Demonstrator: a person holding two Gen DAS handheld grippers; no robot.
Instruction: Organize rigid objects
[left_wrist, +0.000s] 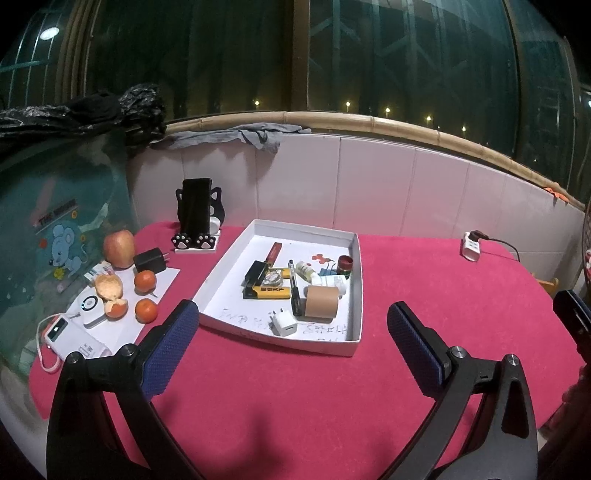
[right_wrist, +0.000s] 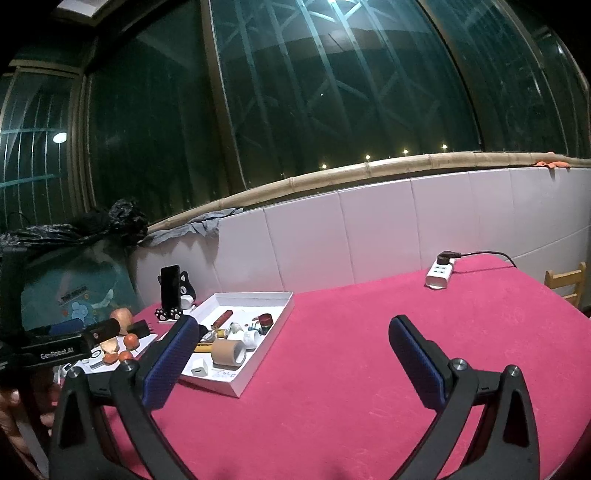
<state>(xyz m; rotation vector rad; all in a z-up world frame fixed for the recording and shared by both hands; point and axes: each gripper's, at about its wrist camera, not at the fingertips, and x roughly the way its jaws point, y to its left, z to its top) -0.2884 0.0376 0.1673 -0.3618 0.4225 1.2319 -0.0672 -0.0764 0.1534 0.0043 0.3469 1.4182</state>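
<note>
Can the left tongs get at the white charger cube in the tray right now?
Probably yes. The left tongs are open and empty, and the white charger cube lies near the tray's front wall, straight ahead. Only that low wall must be cleared.

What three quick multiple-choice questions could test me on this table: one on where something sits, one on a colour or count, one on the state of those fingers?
1. Where does the brown tape roll lie?
A. In the white tray
B. Beside the power strip
C. Next to the apple

2. What colour is the tablecloth?
A. Green
B. Pink-red
C. White

3. How are the left gripper fingers?
A. Shut on a pen
B. Shut on nothing
C. Spread open, holding nothing

Answers:
1 A: the roll rests inside the tray's near end.
2 B: the cloth is pink-red all over.
3 C: bare cloth shows across the wide gap between them.
</note>
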